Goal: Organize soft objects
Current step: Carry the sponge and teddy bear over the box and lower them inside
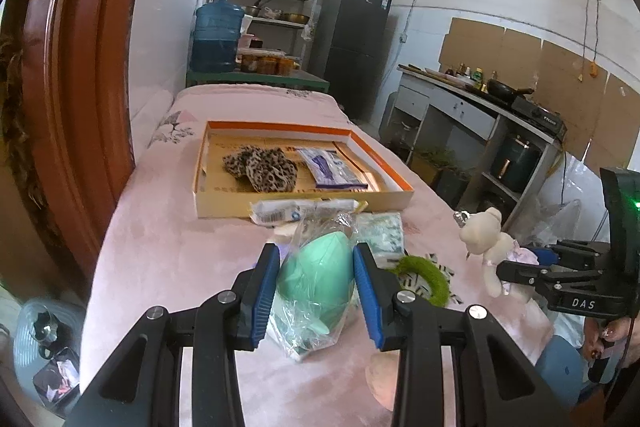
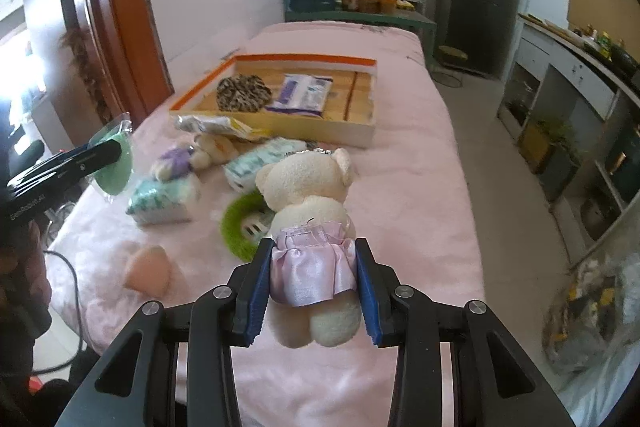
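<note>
At the far end of the pink table (image 2: 420,163), the box (image 1: 304,205) holds a leopard scrunchie (image 1: 260,167) and tissue packet (image 1: 332,167). Nearer, the left gripper (image 1: 316,291) pinches a bagged green sponge (image 1: 316,279); the right gripper (image 2: 314,291) clamps a teddy bear (image 2: 308,195).

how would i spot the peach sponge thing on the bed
Start at the pink bed cover, near its front left edge in the right wrist view. The peach sponge lies alone there, left of the green ring. It is the only bare, unwrapped teardrop.
</note>
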